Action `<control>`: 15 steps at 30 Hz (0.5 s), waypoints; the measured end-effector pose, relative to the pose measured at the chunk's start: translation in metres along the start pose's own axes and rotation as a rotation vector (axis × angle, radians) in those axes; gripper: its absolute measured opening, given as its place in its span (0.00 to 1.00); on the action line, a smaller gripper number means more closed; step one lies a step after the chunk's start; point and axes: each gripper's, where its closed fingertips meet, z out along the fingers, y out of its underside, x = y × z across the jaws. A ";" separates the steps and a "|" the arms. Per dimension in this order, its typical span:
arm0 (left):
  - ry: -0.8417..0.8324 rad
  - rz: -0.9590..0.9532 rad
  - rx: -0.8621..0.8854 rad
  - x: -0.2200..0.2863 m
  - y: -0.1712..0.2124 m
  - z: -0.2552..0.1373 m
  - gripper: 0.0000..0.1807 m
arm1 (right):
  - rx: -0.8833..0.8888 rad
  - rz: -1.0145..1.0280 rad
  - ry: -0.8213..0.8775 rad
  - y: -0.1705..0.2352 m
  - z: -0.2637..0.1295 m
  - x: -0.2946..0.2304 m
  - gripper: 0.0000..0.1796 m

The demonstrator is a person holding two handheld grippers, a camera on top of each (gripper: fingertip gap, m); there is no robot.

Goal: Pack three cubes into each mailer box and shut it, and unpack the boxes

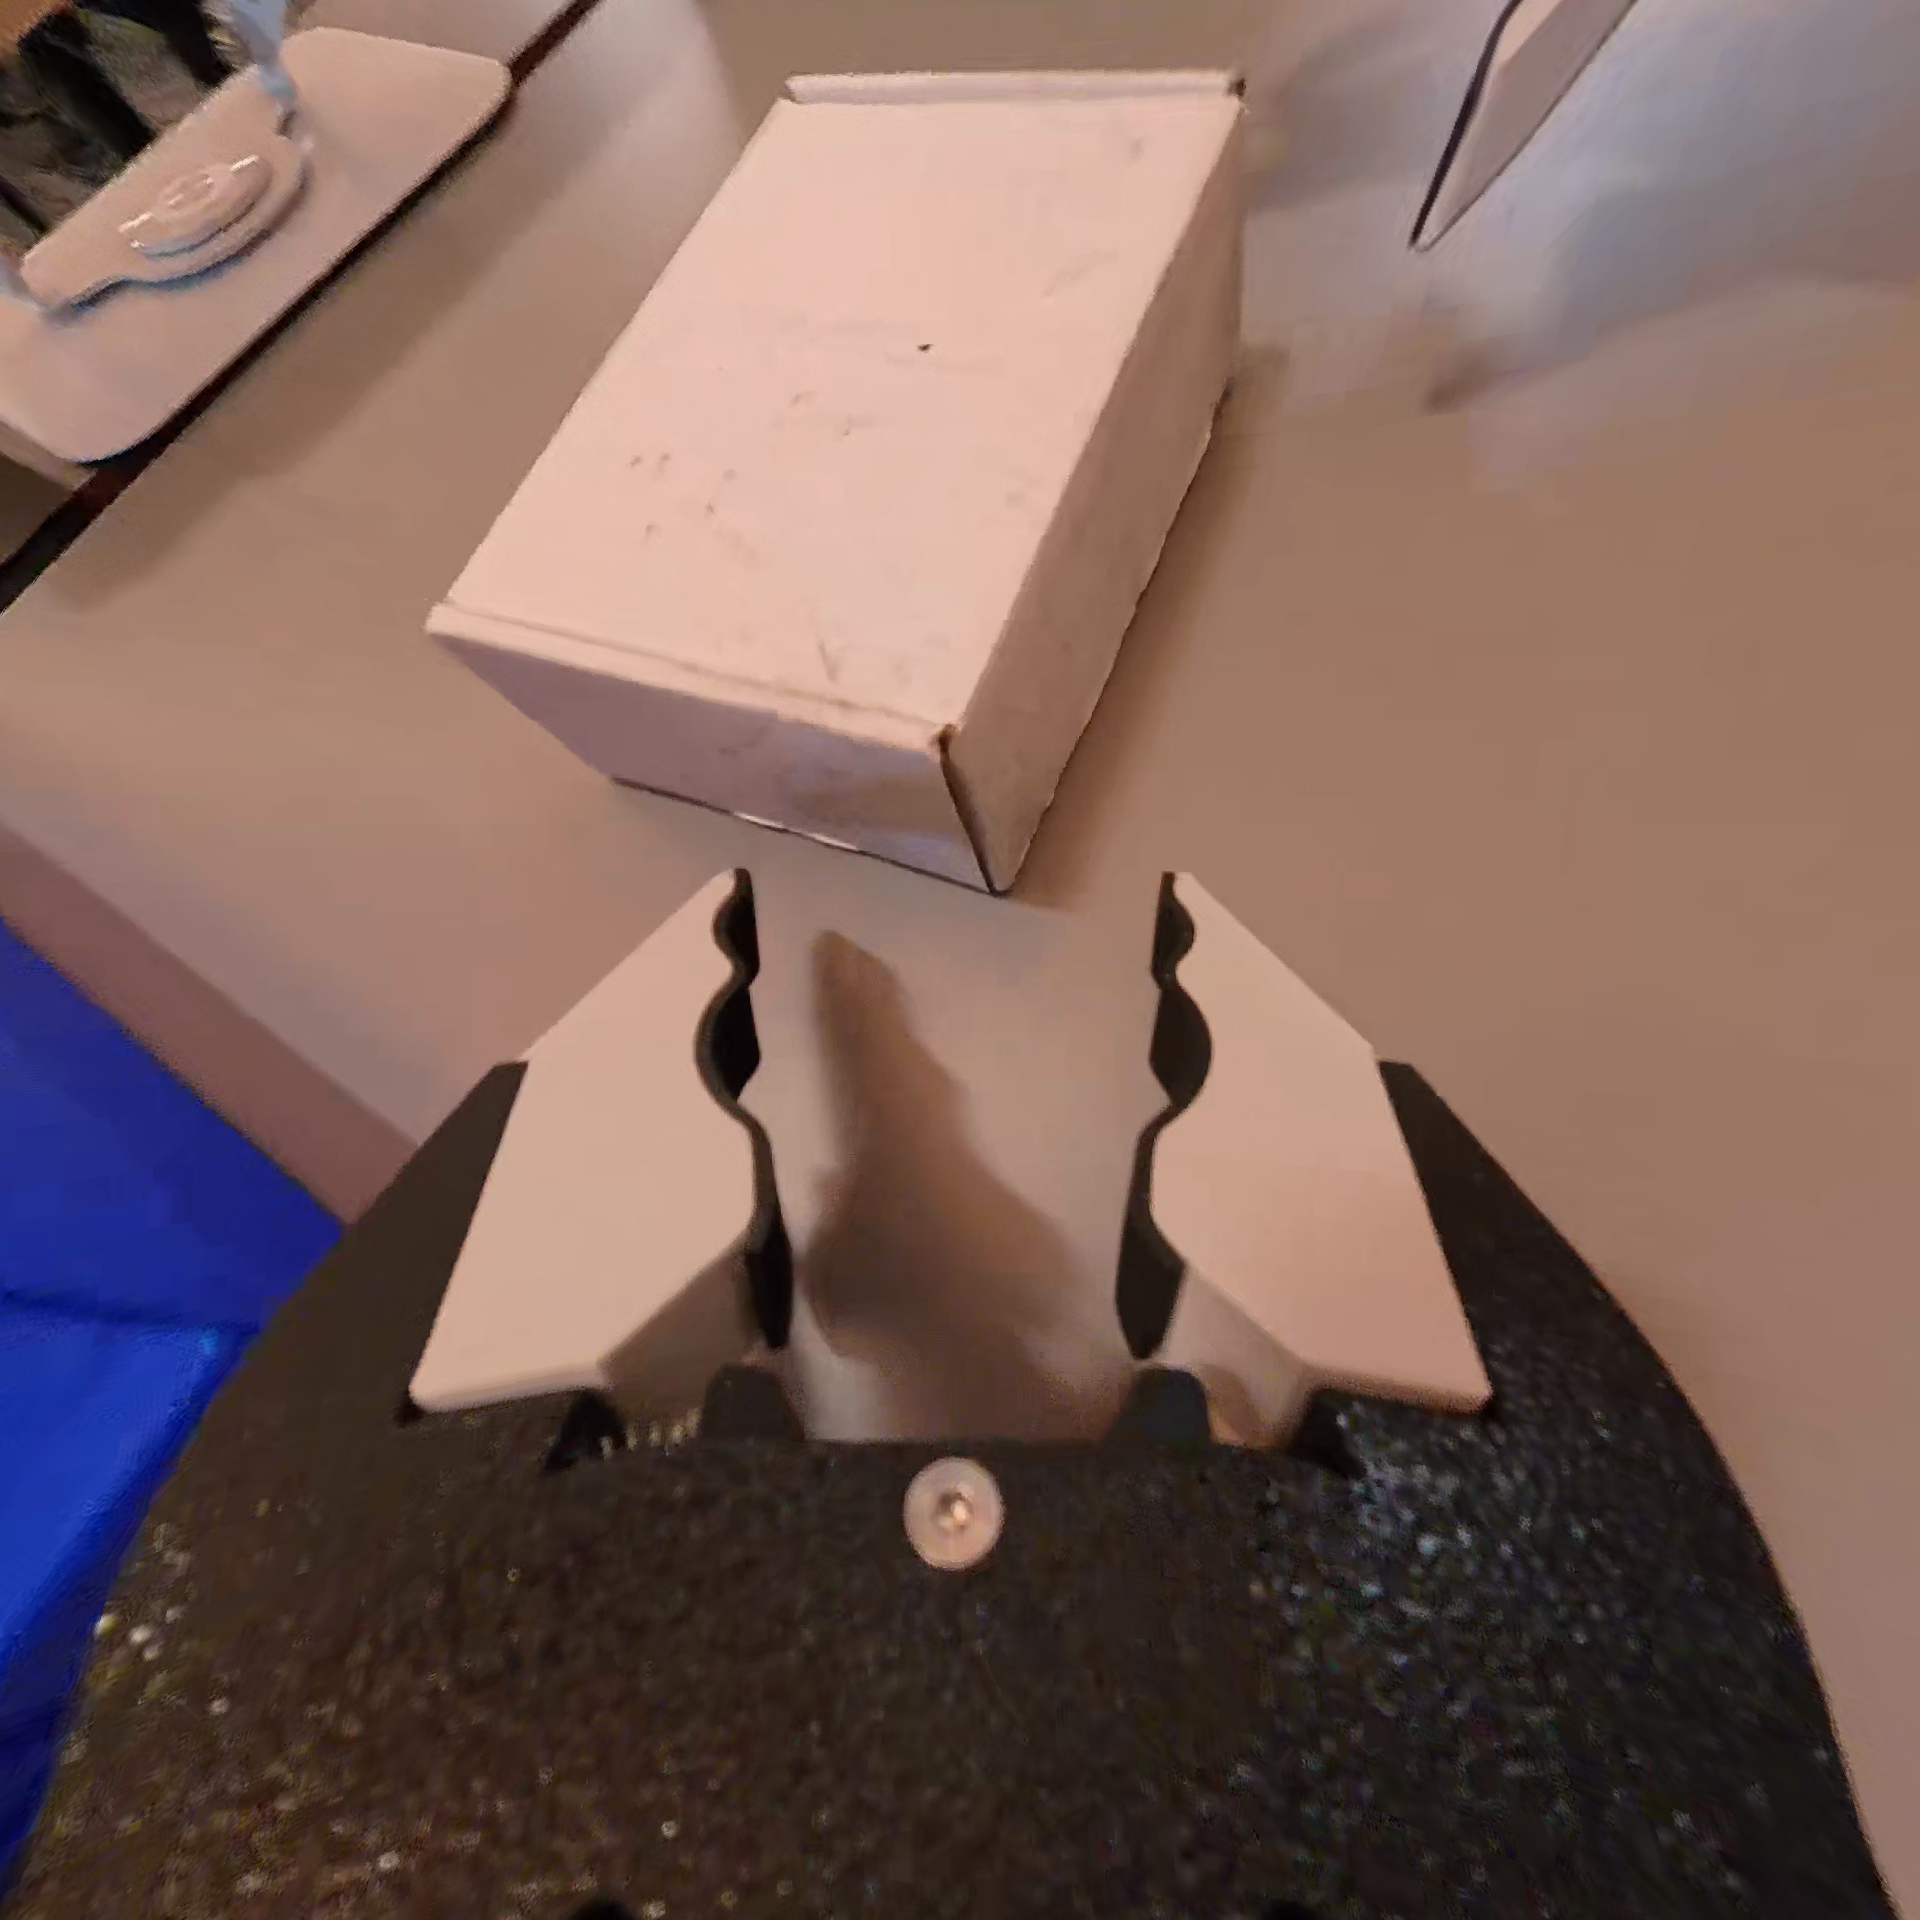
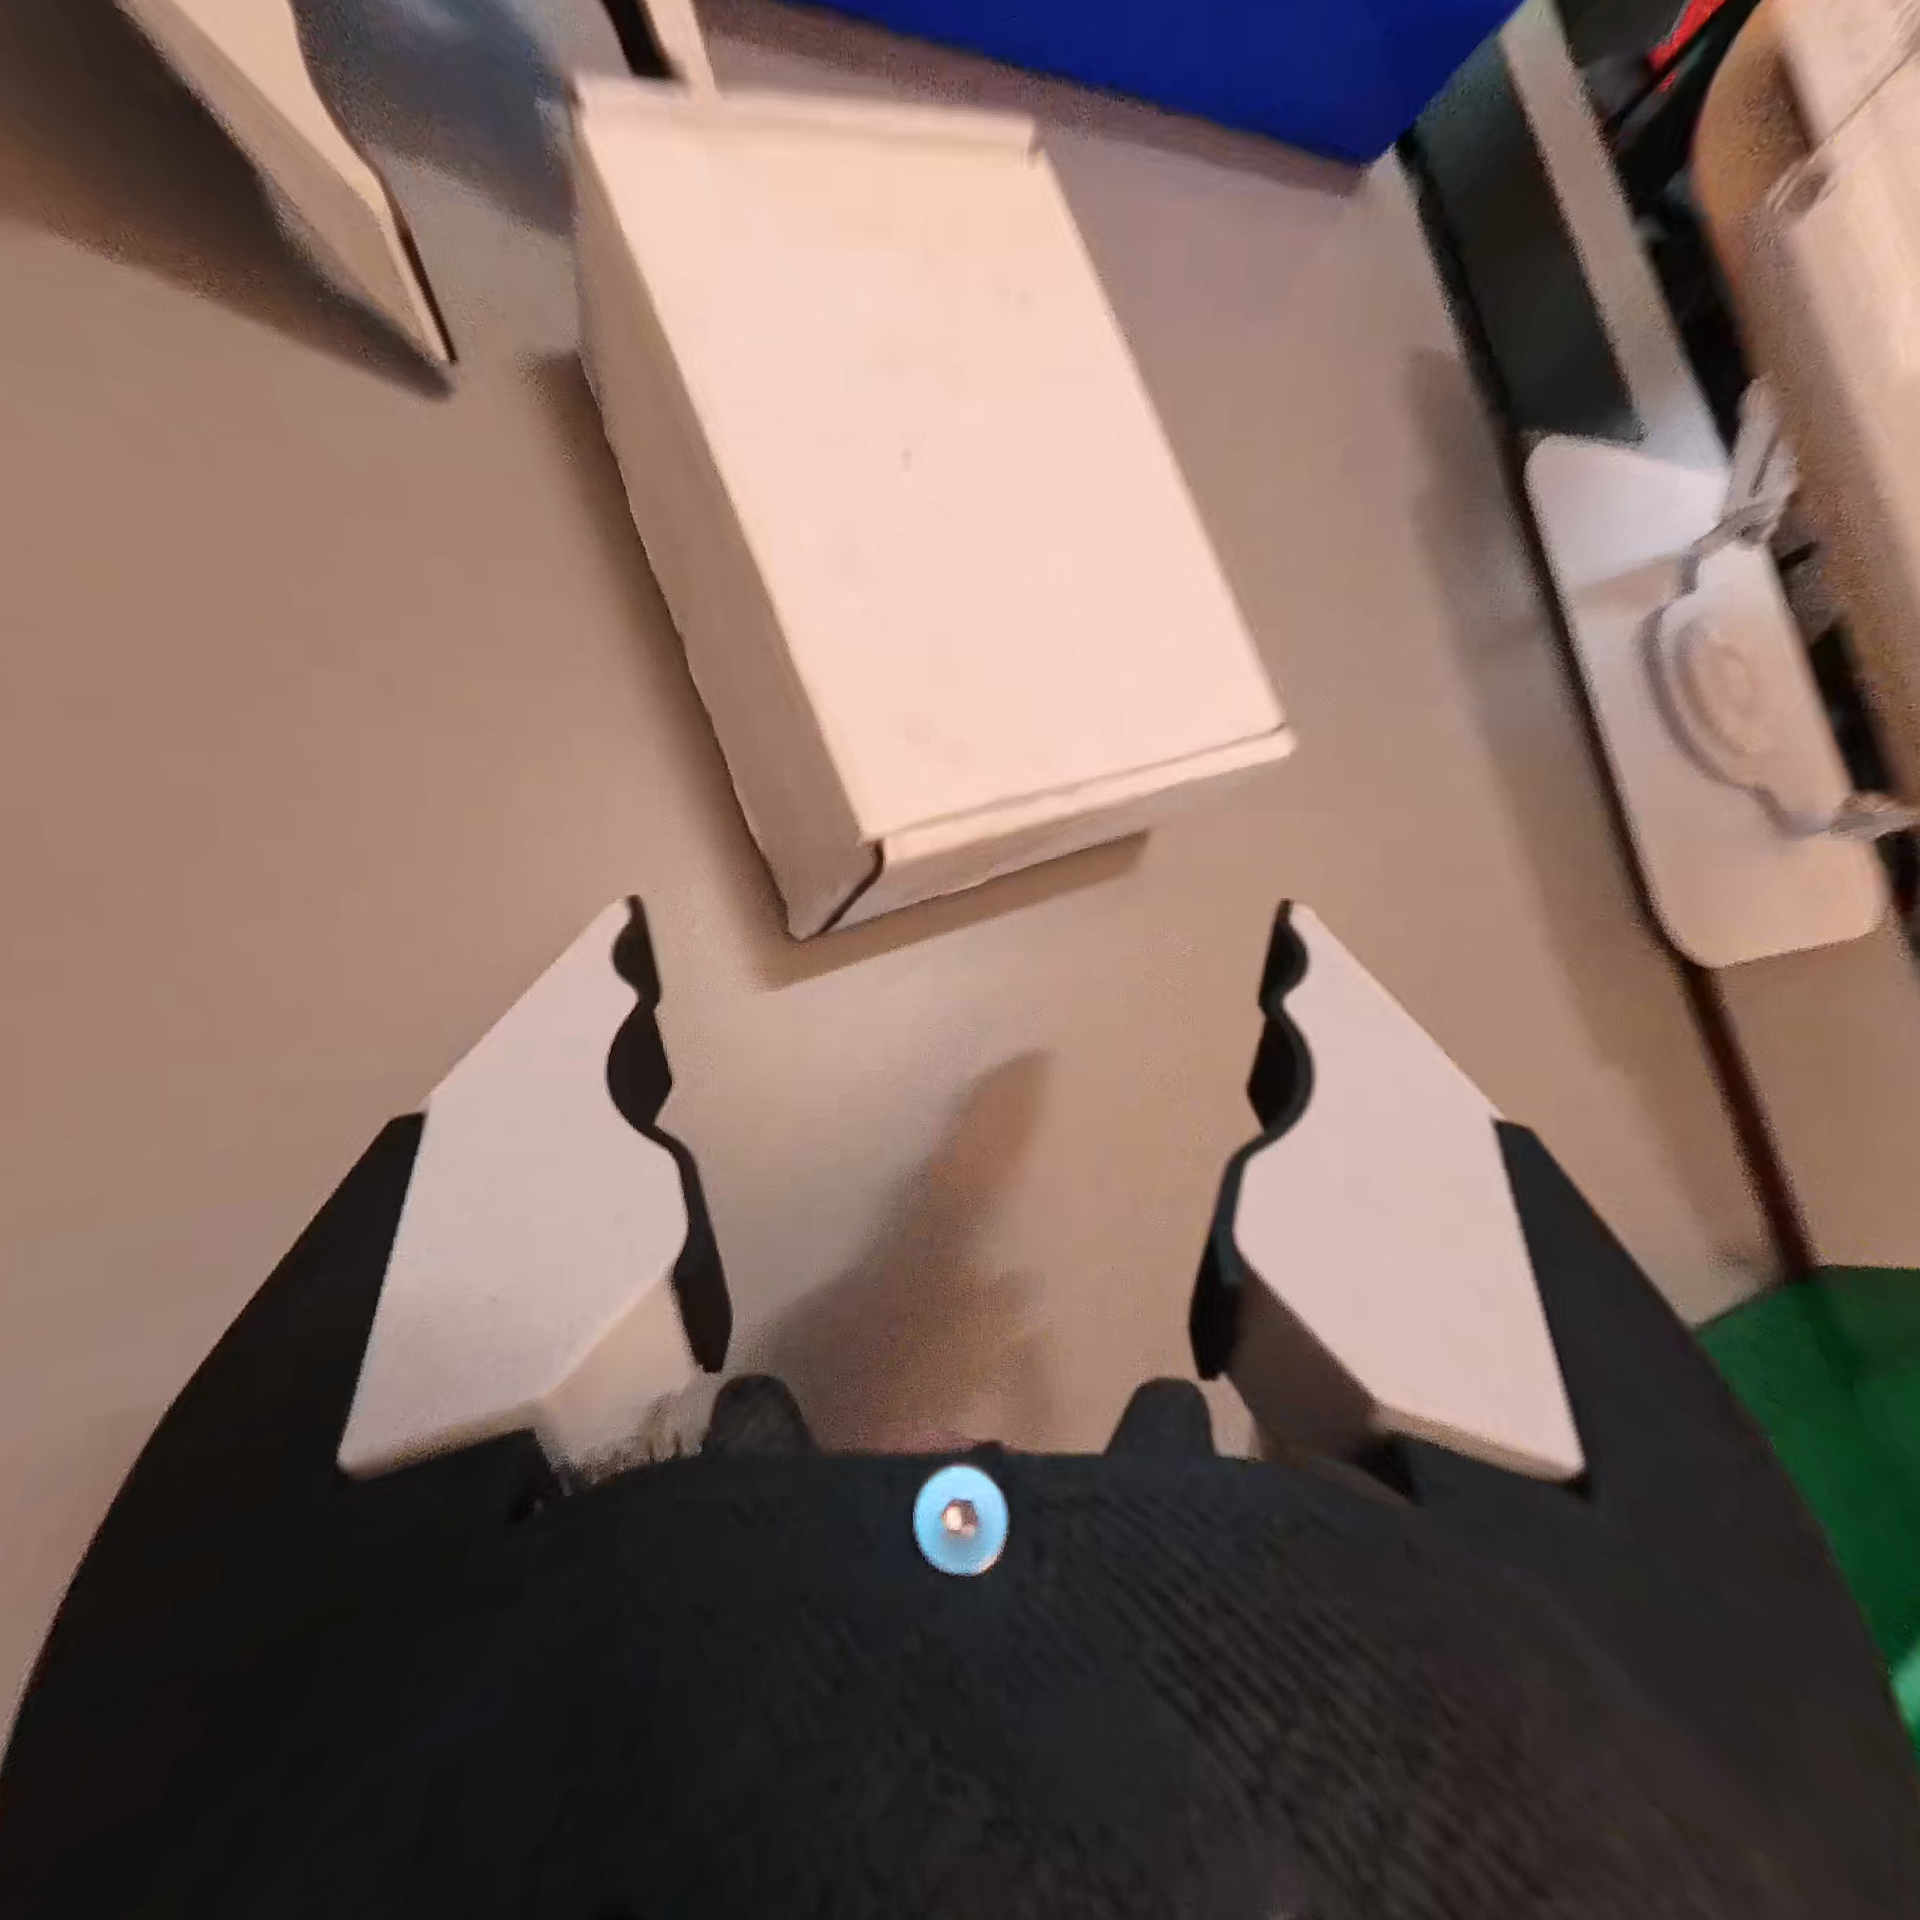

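My left gripper (image 1: 961, 894) is spread apart and empty just short of the closed white cardboard mailer box (image 1: 873, 457) lying on the beige table (image 1: 1507, 831). My right gripper (image 2: 956, 914) gapes wide too, holding nothing, near that box (image 2: 914, 468). Beyond the box, a second white box (image 2: 312, 177) is cut off by the frame edge and blurred.

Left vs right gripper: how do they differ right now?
The right gripper is spread wider than the left gripper. The left gripper faces the white mailer box's corner from its right; the right gripper faces the same box from its left. Both are open, empty, hovering short of the closed box.
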 end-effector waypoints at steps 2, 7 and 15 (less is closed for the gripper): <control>-0.025 -0.064 0.039 0.002 -0.003 -0.010 0.45 | 0.010 -0.048 0.009 -0.028 -0.011 0.012 0.66; 0.003 -0.243 0.050 0.017 -0.007 -0.021 0.55 | -0.190 -0.163 -0.191 -0.061 0.031 0.007 0.73; 0.053 -0.345 0.144 0.029 -0.012 -0.030 0.62 | -0.398 -0.192 -0.407 -0.068 0.084 -0.010 0.69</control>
